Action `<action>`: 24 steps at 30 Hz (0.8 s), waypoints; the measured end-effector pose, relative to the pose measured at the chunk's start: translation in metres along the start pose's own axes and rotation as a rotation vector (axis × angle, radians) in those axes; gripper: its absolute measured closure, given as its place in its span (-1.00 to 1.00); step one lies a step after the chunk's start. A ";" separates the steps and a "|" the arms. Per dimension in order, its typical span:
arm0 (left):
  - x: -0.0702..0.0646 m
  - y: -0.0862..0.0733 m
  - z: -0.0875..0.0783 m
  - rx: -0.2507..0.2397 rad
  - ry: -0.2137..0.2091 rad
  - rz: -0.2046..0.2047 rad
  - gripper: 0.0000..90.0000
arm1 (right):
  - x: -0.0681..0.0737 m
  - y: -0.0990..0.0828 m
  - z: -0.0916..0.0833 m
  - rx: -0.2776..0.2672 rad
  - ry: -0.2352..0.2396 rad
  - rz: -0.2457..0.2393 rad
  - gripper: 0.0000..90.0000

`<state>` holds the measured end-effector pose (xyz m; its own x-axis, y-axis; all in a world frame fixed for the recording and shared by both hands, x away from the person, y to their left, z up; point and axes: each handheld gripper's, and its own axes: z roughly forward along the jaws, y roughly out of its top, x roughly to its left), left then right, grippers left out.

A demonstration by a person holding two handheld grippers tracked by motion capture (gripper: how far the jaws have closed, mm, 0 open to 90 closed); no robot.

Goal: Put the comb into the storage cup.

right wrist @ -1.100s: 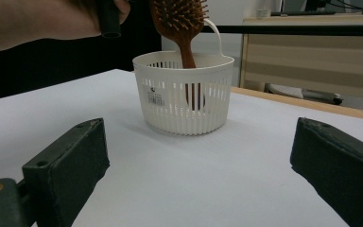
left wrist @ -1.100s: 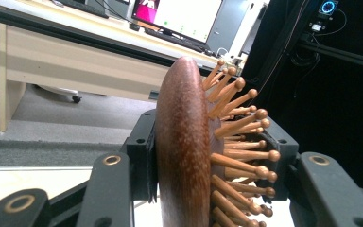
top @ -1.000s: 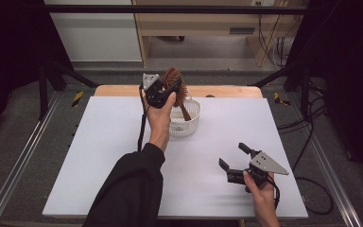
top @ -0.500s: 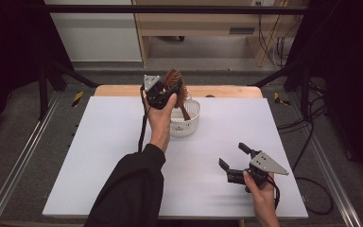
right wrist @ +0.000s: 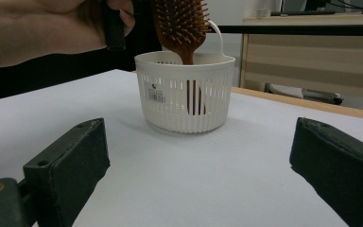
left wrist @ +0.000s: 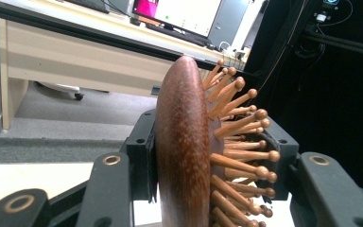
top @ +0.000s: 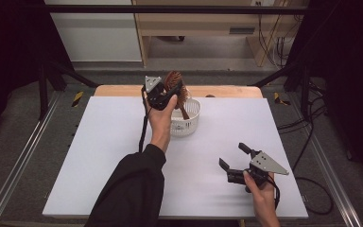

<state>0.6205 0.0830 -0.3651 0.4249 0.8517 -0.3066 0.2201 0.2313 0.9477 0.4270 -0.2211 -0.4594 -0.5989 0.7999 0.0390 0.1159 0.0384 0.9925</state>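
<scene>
A brown wooden hairbrush [top: 175, 83] stands upright over a white slotted basket [top: 188, 126] at the back middle of the white table [top: 99, 156]. Its handle reaches down inside the basket. My left gripper [top: 169, 94] is shut on the brush head, and in the left gripper view the black jaws clamp the brush [left wrist: 183, 142] by its smooth back and its pin side. The right gripper view shows the brush [right wrist: 182, 23] rising out of the basket [right wrist: 184, 101]. My right gripper [top: 235, 157] rests low near the front right, open, with nothing between its jaws [right wrist: 198, 161].
A wooden strip [top: 227, 91] runs along the table's far edge. Metal rails [top: 23, 161] flank the table on the left and right, and cables [top: 312, 189] lie on the floor at the right. A desk [left wrist: 75, 61] stands beyond the table.
</scene>
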 end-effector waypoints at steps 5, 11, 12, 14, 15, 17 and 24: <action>0.000 -0.004 0.001 0.004 -0.003 -0.001 0.11 | 0.000 0.000 0.000 -0.002 -0.001 0.000 -0.87; 0.000 -0.005 0.000 0.005 -0.007 0.001 0.11 | 0.000 0.000 0.000 -0.003 -0.003 0.002 -0.87; 0.001 -0.005 0.000 0.006 -0.007 0.000 0.11 | 0.000 0.000 0.000 -0.003 -0.002 0.002 -0.87; 0.002 -0.004 -0.001 0.011 -0.009 0.001 0.10 | 0.000 0.000 0.000 -0.003 -0.002 0.002 -0.87; 0.002 -0.005 -0.001 0.012 -0.010 0.001 0.10 | 0.000 0.000 0.000 -0.003 -0.003 0.002 -0.87; 0.003 -0.004 -0.002 0.019 -0.009 0.012 0.10 | 0.001 0.000 0.000 -0.002 -0.001 0.001 -0.87; 0.009 -0.003 -0.005 0.036 -0.017 0.015 0.09 | 0.001 0.000 0.001 -0.001 -0.001 0.001 -0.87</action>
<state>0.6194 0.0922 -0.3705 0.4429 0.8470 -0.2941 0.2450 0.2012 0.9484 0.4269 -0.2200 -0.4595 -0.5978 0.8007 0.0398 0.1157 0.0370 0.9926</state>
